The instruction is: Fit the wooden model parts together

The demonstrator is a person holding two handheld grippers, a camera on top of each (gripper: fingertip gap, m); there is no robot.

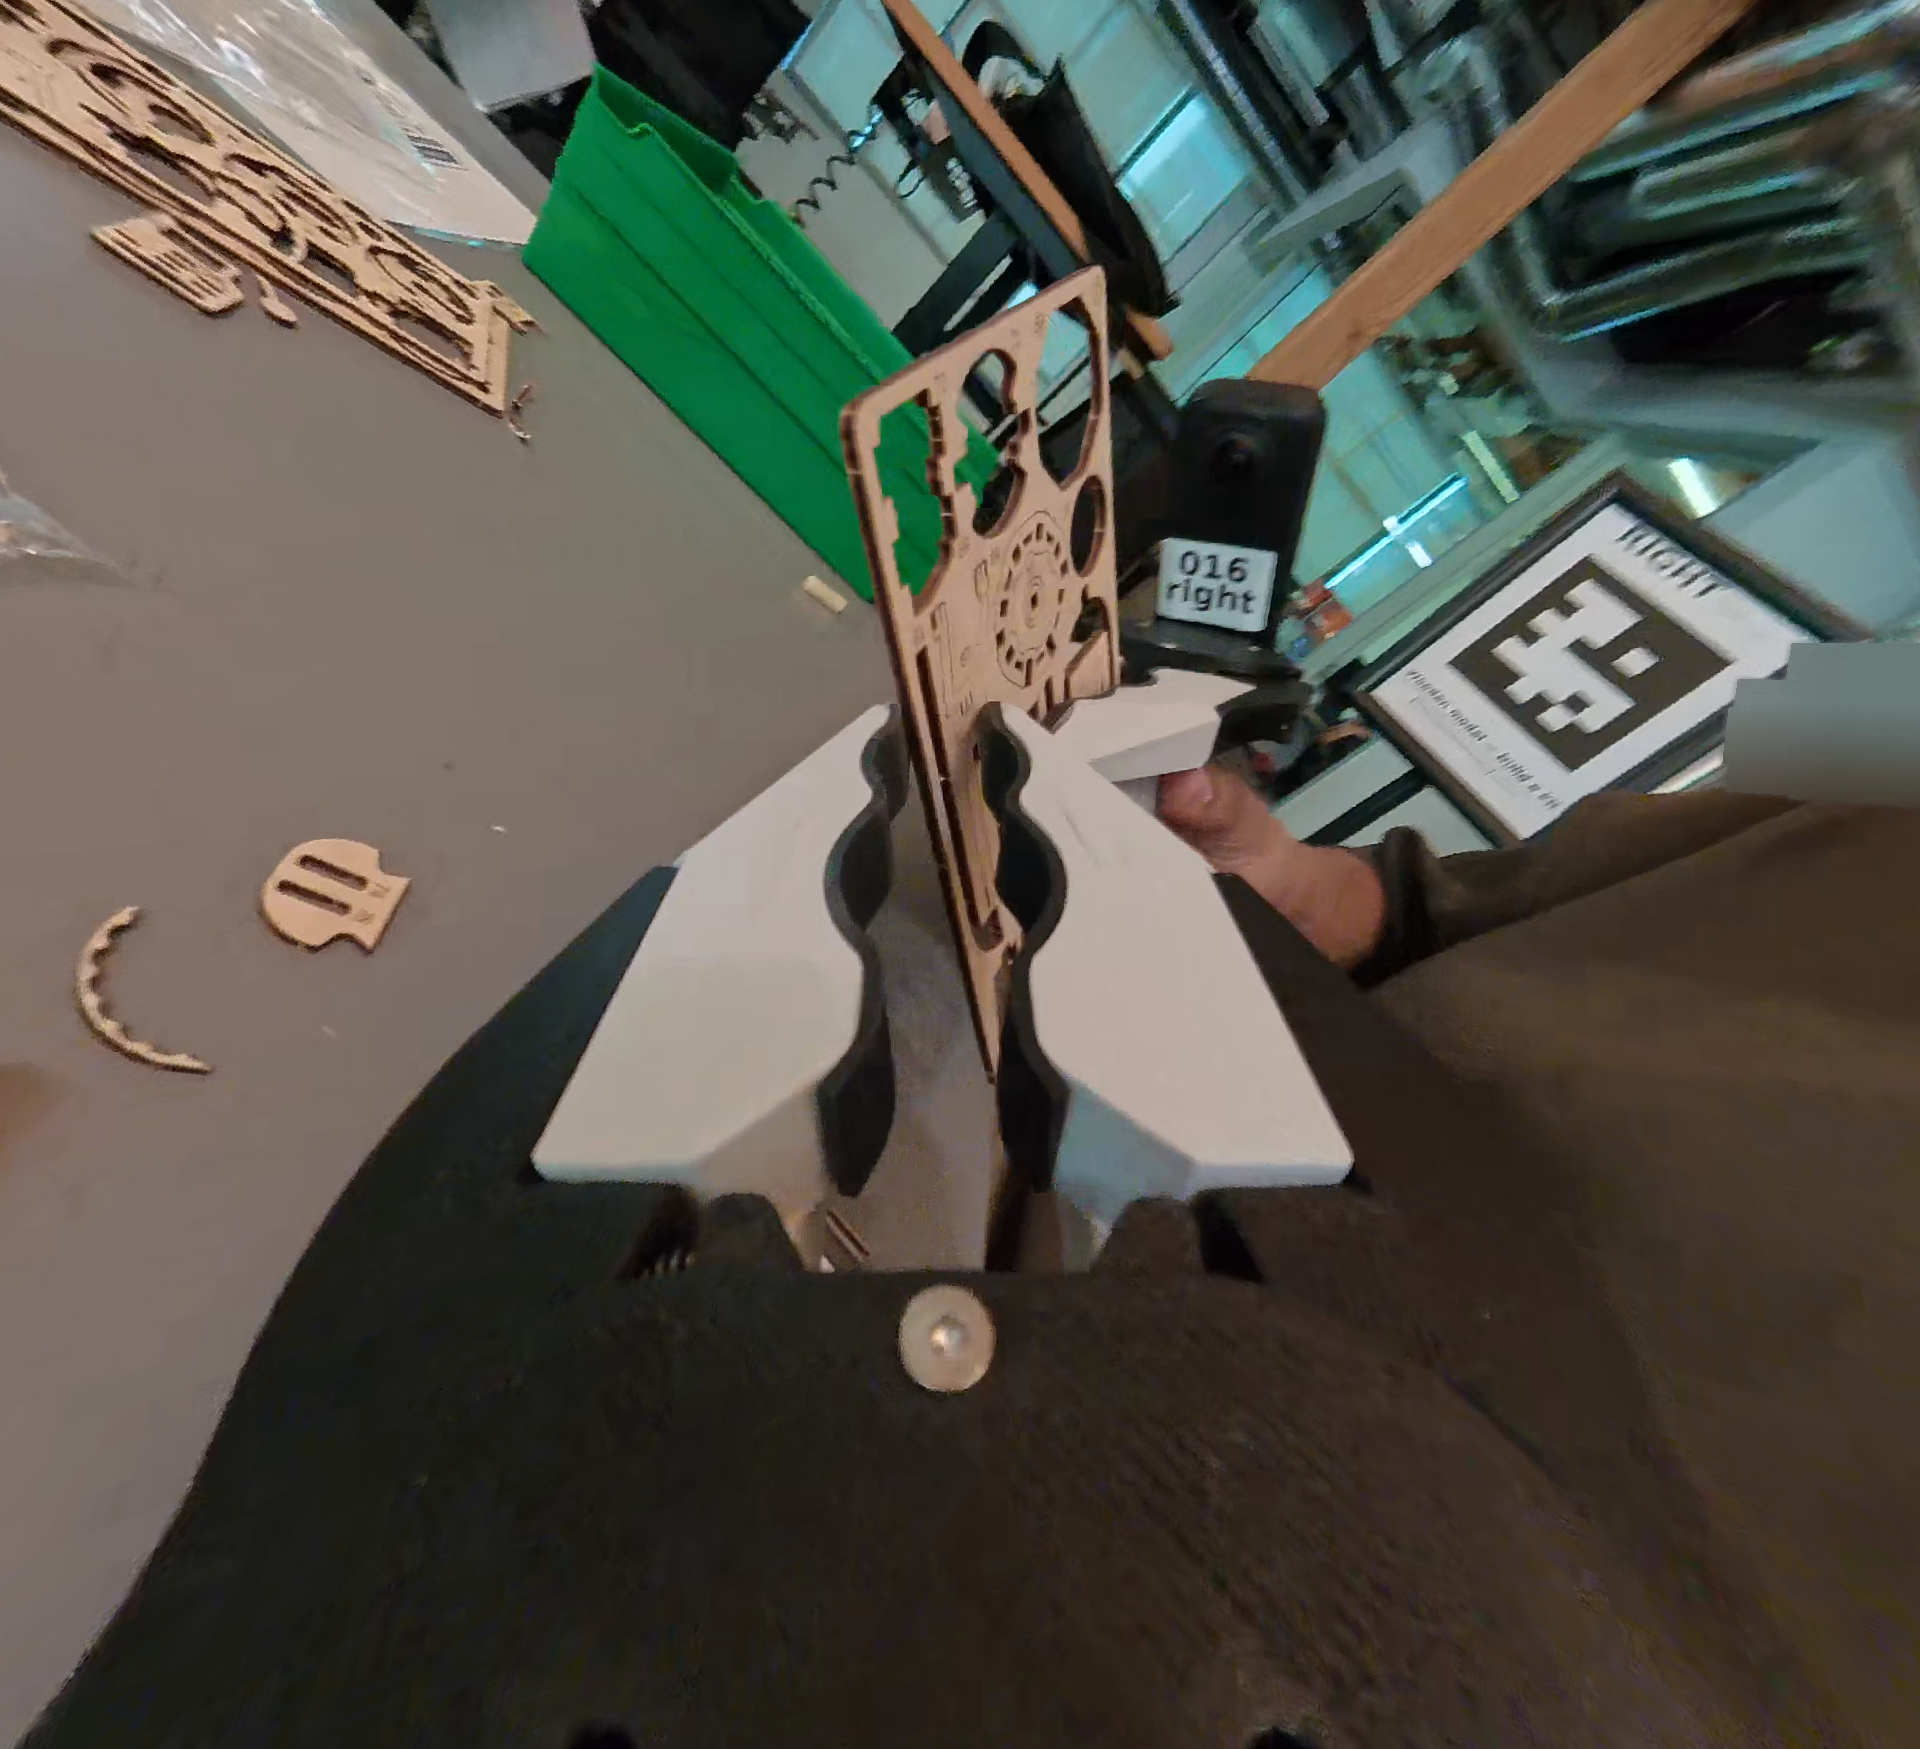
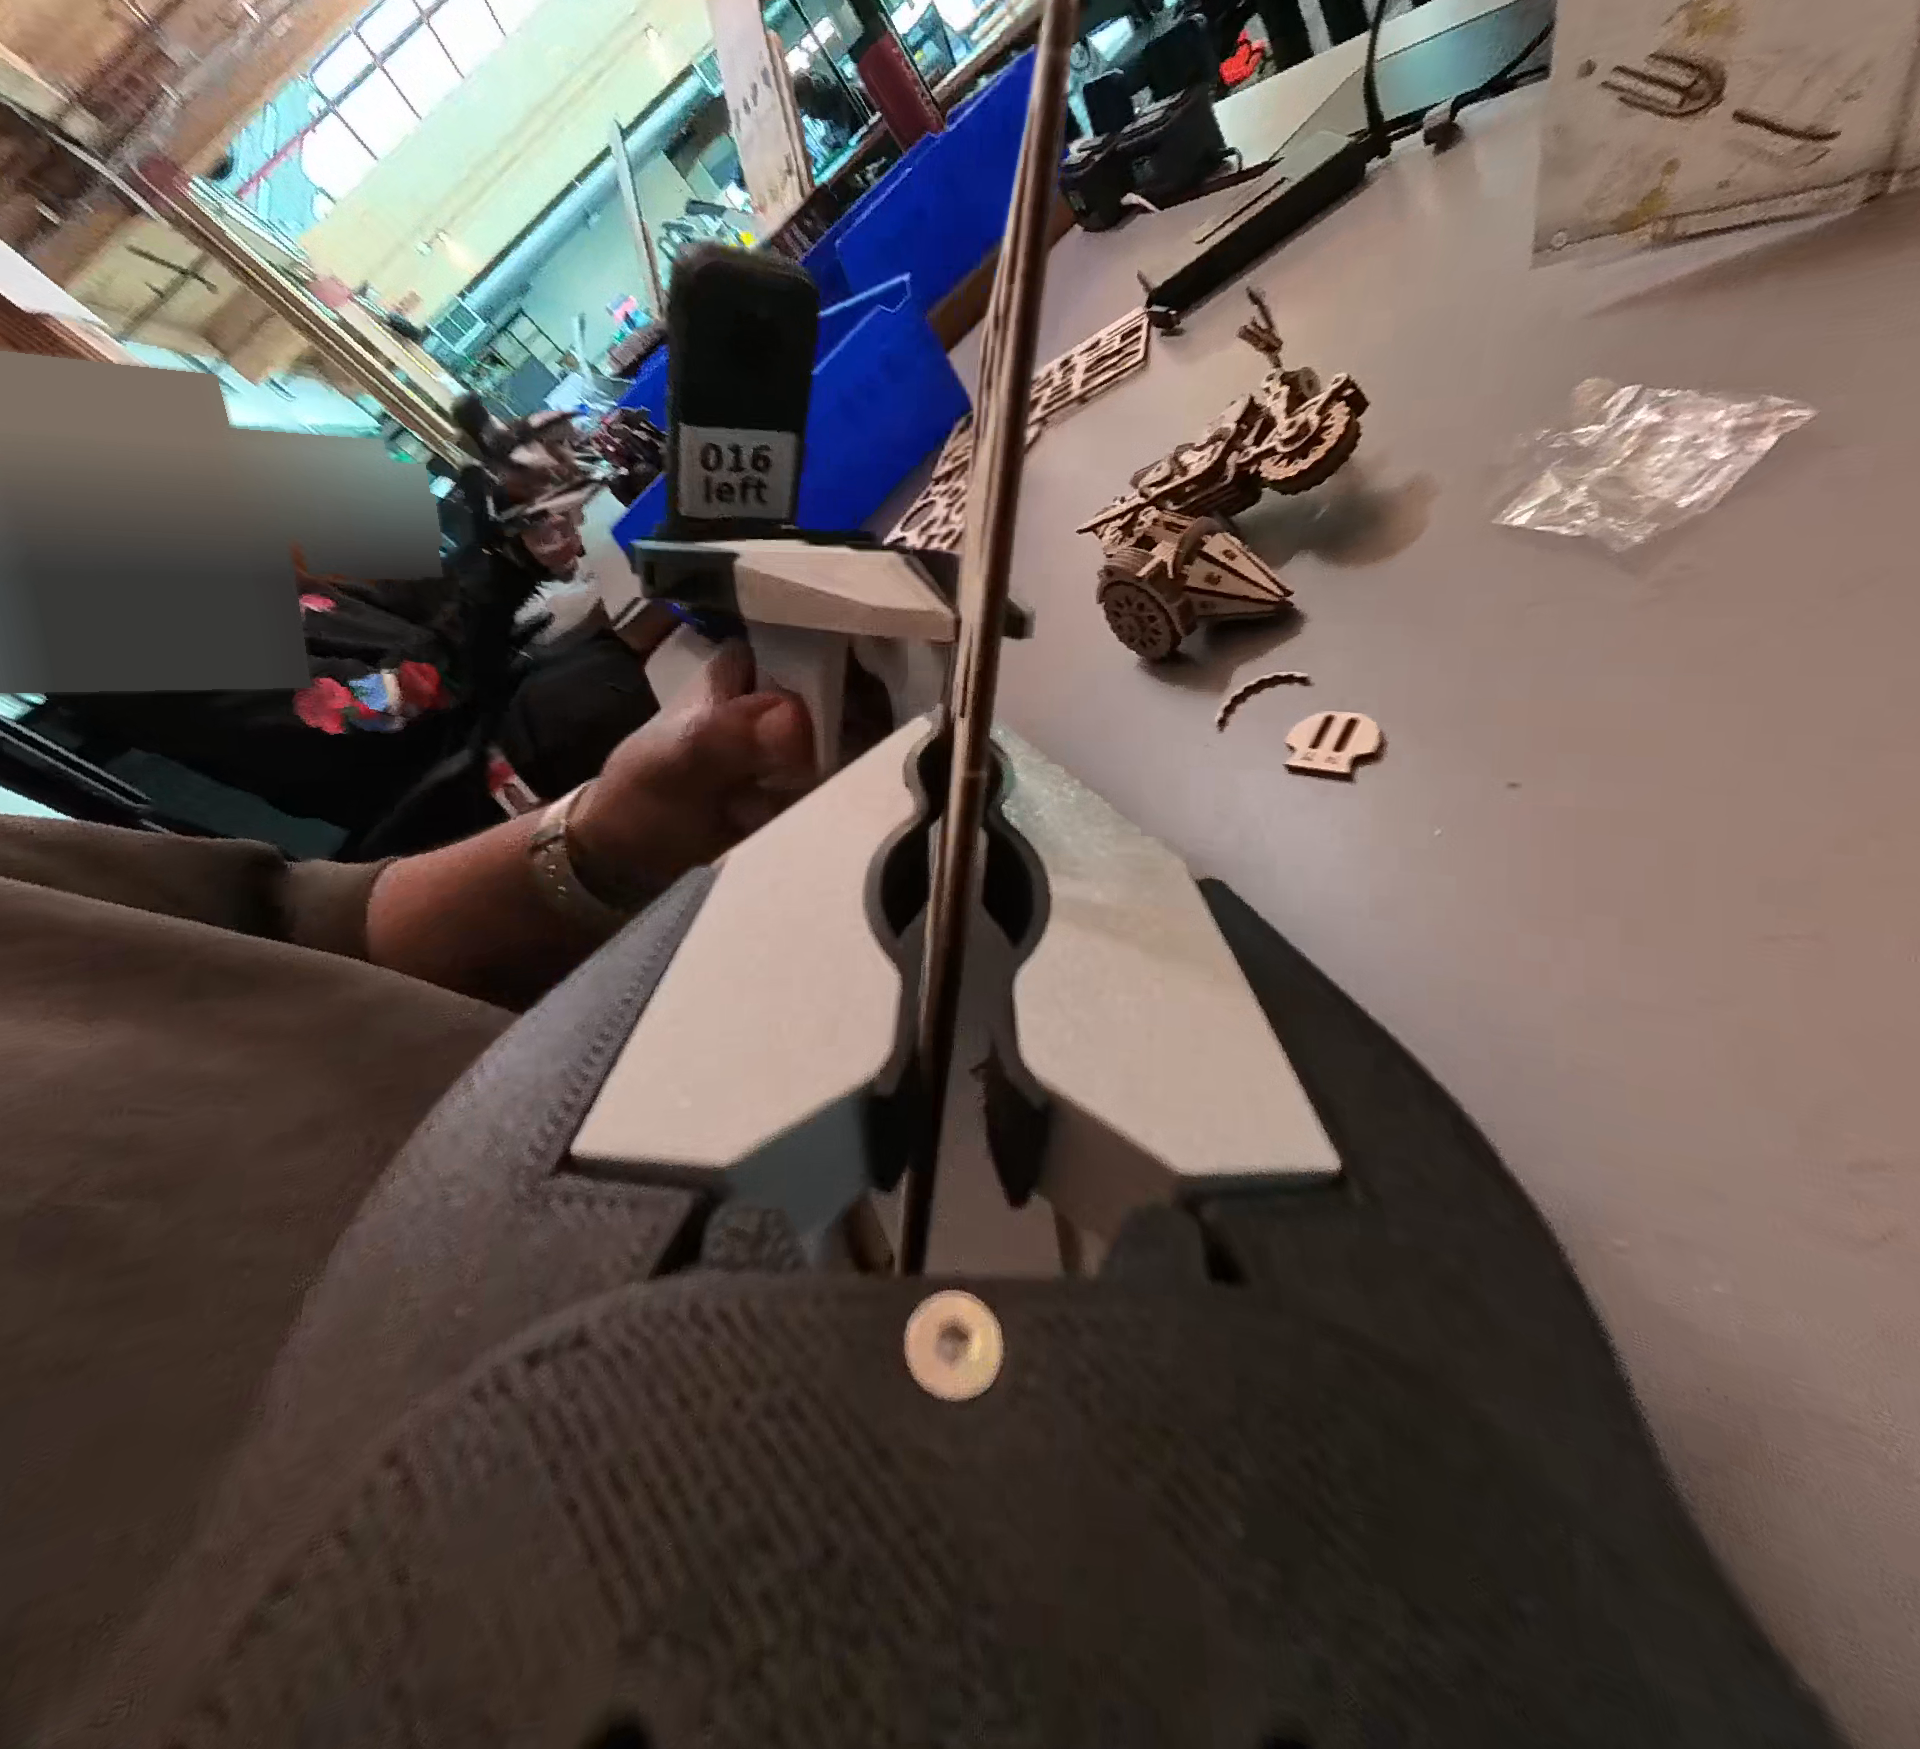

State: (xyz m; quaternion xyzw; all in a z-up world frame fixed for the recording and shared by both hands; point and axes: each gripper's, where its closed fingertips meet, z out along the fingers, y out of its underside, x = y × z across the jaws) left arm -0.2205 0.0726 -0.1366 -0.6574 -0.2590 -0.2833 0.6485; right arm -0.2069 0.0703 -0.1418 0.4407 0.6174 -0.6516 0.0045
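Note:
A thin laser-cut wooden parts sheet (image 1: 1039, 587) stands upright above the grey table (image 1: 416, 608). My left gripper (image 1: 940, 723) has a finger on each side of its lower edge, and the sheet sits slantwise between them. My right gripper (image 2: 966, 743) is shut on the same sheet (image 2: 1023, 297), seen edge-on. The grippers face each other: the right one (image 1: 1153, 723) shows behind the sheet, and the left one (image 2: 842, 593) shows beside it. A toothed wooden arc (image 1: 104, 1003) and a rounded slotted piece (image 1: 332, 894) lie loose on the table. A part-built wooden motorcycle model (image 2: 1216, 515) stands farther back.
More punched-out wooden sheets (image 1: 260, 172) lie at the far left. A green bin (image 1: 686, 265) and blue bins (image 2: 904, 390) stand along the table's far edge. A crumpled plastic bag (image 2: 1652, 463) and an instruction page (image 2: 1725, 37) lie at the right. The person's hands (image 2: 707, 764) hold the grippers. My left and right fingertips are right by each other. From the left gripper's tips to the rounded slotted piece (image 1: 332, 894) is close to 12 cm. It turns up in the right wrist view (image 2: 1326, 740) as well.

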